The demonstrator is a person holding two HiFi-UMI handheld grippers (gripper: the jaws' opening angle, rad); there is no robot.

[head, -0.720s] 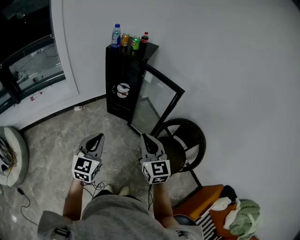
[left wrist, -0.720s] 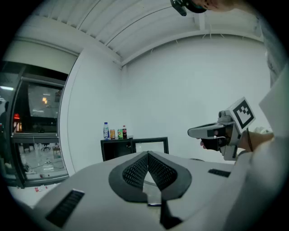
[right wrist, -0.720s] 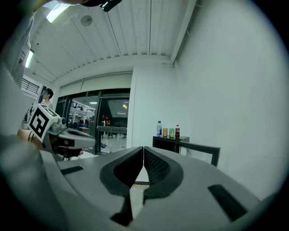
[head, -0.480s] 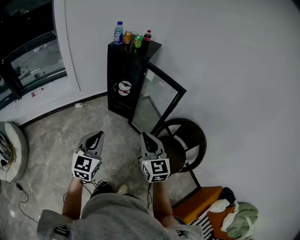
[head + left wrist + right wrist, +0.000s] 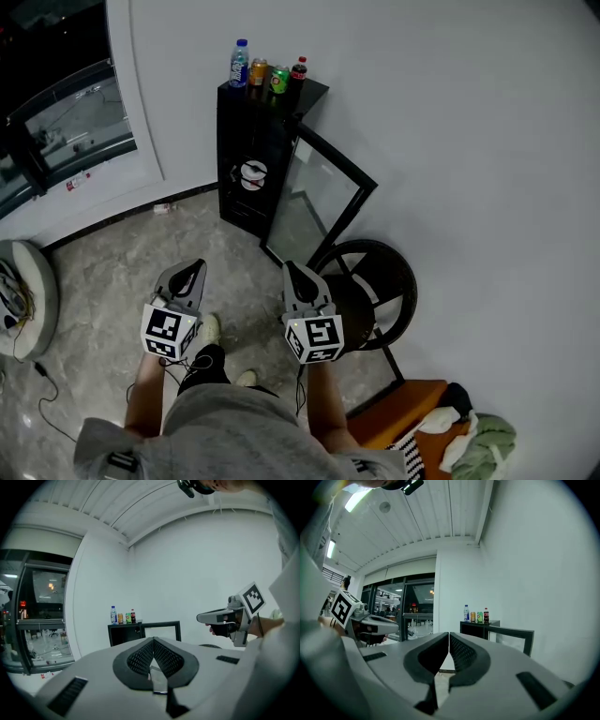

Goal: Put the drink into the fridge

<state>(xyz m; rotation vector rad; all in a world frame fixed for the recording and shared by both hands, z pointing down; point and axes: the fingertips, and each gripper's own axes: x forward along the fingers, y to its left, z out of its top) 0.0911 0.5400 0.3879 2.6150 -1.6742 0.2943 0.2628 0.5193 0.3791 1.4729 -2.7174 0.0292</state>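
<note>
Both tools are up in front of the person, side by side. The left gripper (image 5: 194,269) is clenched, its ribbed pads meeting at the tips with nothing between them. The right gripper (image 5: 289,270) is clenched too, jaws pressed together and empty. Both point ahead over the grey marbled floor (image 5: 112,272), well apart from anything they could grasp.

Just to the right of the right gripper stands a round black chair (image 5: 380,286). Beyond it, the fridge's glass door (image 5: 314,202) hangs wide open, swung out toward the chair. The black fridge (image 5: 246,159) itself stands far ahead against the white wall (image 5: 450,141).

The drinks are lined up on top of the fridge, none of them inside. From left to right they are a water bottle (image 5: 240,64) with a blue label, an orange can (image 5: 258,72), a green can (image 5: 278,79) and a dark cola bottle (image 5: 298,72) with a red cap. All four stand upright, just beside one another.

Far left, a dark window (image 5: 66,112) runs along the wall. Near right, an orange seat (image 5: 398,412) carries a heap of clothes (image 5: 483,441).
</note>
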